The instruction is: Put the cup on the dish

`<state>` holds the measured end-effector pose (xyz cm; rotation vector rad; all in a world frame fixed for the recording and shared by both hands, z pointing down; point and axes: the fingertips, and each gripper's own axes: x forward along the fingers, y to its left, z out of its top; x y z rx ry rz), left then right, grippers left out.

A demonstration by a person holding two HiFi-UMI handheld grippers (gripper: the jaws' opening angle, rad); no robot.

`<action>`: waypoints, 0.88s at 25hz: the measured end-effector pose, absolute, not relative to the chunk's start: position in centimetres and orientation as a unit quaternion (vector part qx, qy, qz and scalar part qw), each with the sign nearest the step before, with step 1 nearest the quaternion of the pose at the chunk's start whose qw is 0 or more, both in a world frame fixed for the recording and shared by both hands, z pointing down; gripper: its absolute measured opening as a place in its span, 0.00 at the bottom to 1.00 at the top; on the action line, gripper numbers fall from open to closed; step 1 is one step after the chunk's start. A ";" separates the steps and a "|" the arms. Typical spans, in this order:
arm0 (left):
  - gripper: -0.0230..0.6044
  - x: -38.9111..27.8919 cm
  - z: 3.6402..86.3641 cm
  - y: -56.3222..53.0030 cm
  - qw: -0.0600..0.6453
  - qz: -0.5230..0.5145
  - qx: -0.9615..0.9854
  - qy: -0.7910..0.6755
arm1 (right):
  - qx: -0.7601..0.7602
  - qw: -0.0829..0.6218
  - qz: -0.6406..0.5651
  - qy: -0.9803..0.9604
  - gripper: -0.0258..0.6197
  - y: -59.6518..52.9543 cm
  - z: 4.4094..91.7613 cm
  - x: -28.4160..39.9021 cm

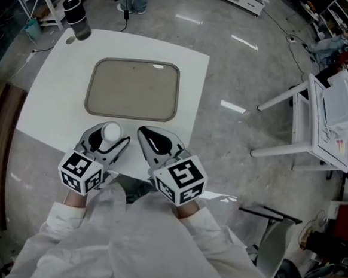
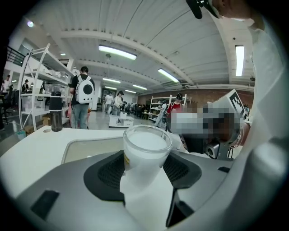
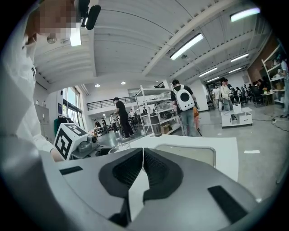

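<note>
Head view: the cup [image 1: 110, 130] sits in the left claw [image 1: 110, 139] near the front edge of the white table [image 1: 51, 96], short of the dish [image 1: 133, 90] lying mid-table. The right claw [image 1: 143, 133] is just beside it.

Left gripper view: the jaws clamp the upright cup's sides.

Right gripper view: the jaws are pressed together with nothing between them.

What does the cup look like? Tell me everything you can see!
The cup is small, round and see-through, likely plastic, with a clear rim and a milky white look inside. It stands upright, clamped between the dark pads of the left gripper, near the white table's front edge, short of the tan dish. Whether it touches the table is unclear.
</note>
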<state>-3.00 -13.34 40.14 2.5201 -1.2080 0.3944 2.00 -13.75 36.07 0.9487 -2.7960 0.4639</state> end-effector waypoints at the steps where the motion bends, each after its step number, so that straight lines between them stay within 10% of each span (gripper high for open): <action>1: 0.46 -3.5 40.2 -13.9 0.159 0.139 0.881 -0.423 | 0.318 0.077 0.156 -0.932 0.06 -14.2 36.1 1.7; 22: 0.47 -6.1 40.6 -27.5 0.147 0.162 0.907 -0.361 | 0.389 0.071 0.195 -0.898 0.06 -26.2 38.4 -0.1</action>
